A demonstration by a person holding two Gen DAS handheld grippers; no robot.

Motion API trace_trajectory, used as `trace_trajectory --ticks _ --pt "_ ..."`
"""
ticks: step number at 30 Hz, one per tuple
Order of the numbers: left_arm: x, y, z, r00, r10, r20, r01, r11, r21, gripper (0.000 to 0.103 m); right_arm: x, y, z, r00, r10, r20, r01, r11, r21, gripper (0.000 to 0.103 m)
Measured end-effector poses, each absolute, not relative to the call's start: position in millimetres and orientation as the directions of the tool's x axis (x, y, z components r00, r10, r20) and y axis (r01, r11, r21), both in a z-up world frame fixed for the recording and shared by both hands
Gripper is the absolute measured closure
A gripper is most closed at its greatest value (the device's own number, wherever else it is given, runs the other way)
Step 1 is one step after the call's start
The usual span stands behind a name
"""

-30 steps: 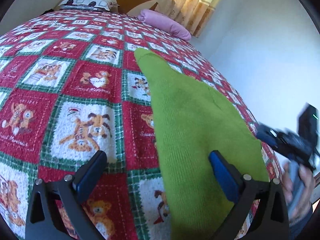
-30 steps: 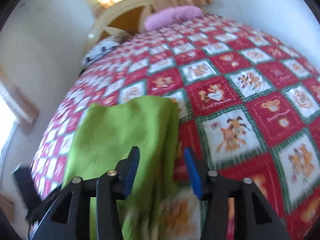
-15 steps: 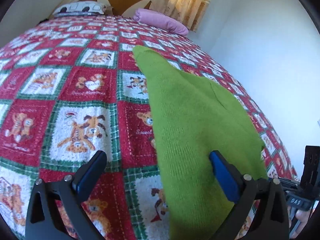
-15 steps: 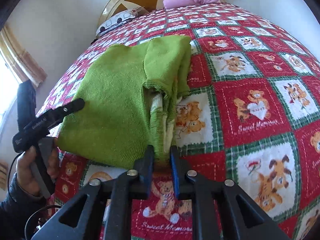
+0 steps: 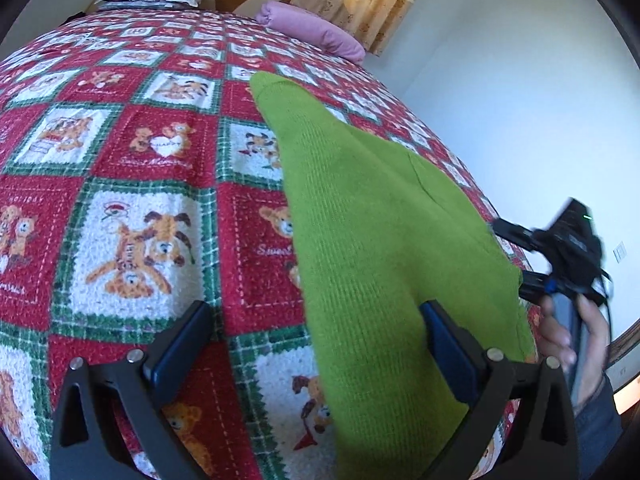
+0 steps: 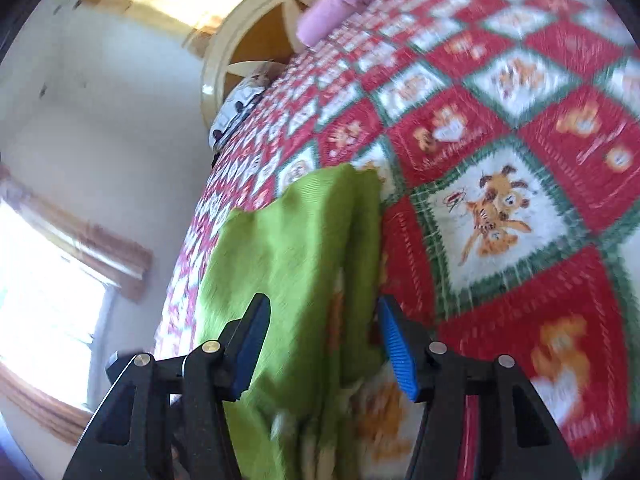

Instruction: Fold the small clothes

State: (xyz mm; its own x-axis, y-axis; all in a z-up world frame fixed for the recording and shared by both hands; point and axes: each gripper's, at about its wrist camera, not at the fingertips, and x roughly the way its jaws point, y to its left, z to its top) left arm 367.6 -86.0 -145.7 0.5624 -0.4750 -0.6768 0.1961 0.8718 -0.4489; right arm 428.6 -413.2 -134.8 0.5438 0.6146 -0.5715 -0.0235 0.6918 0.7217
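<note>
**Green knit garment on the quilted bed, right claw letting go**

The green knit garment (image 5: 384,240) lies partly folded on the teddy-bear patchwork quilt (image 5: 132,232), running from the centre of the left wrist view to its lower right. It is judged light, soft and limp: it will sag and crease where lifted, and its ribbed surface should give the pads fair friction. The best holds are likely at a corner or along a doubled edge, pinched through all layers.

The left claw (image 5: 316,352) stands wide and released, with the garment's near edge below its right pad. The right claw (image 6: 324,344) is opening; green cloth lies between its jaws, but the pads do not press it. Half a second earlier this claw was pinched nearly closed at the folded edge. The left wrist view is almost unchanged, apart from the right hand (image 5: 576,340) reappearing at its lower right.
</note>
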Motion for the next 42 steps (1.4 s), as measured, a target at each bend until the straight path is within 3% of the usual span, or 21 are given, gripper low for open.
trace_trajectory --ticks 6,12,14,15,16,17,24,42 --pt "367.1 -87.5 -146.4 0.566 -0.477 -0.673 0.212 0.873 -0.440 0.000 453.9 -399.0 -148.5 0.493 0.703 -0.513 -0.064 0.617 0.784 0.046" --pt "365.9 -86.9 -145.6 0.570 -0.478 -0.669 0.216 0.872 -0.439 0.001 469.1 -379.7 -150.5 0.483 0.691 -0.538 -0.081 0.647 0.758 0.045" --pt "364.0 -87.1 -143.3 0.578 -0.477 -0.662 0.224 0.873 -0.434 0.010 470.4 -375.7 -148.5 0.474 0.701 -0.533 -0.104 0.646 0.756 0.060" --pt "362.9 -88.6 -140.3 0.578 -0.488 -0.654 0.242 0.868 -0.434 0.023 472.4 -374.7 -149.3 0.467 0.708 -0.530 -0.111 0.641 0.759 0.072" --pt "360.7 -92.2 -135.4 0.582 -0.490 -0.649 0.265 0.869 -0.418 0.027 473.1 -373.0 -148.8 0.464 0.713 -0.525 -0.117 0.637 0.762 0.074" --pt "359.5 -95.3 -132.2 0.577 -0.509 -0.639 0.297 0.859 -0.416 0.058 472.6 -372.8 -147.4 0.469 0.707 -0.530 -0.120 0.645 0.755 0.075" --pt "362.1 -101.1 -109.2 0.550 -0.494 -0.674 0.314 0.870 -0.381 0.064 462.3 -369.7 -121.0 0.510 0.683 -0.523 -0.160 0.672 0.723 0.078" --pt "316.9 -73.2 -79.6 0.620 -0.413 -0.667 0.304 0.910 -0.281 0.065 422.0 -329.2 -93.2 0.507 0.713 -0.484 -0.248 0.659 0.710 0.078"
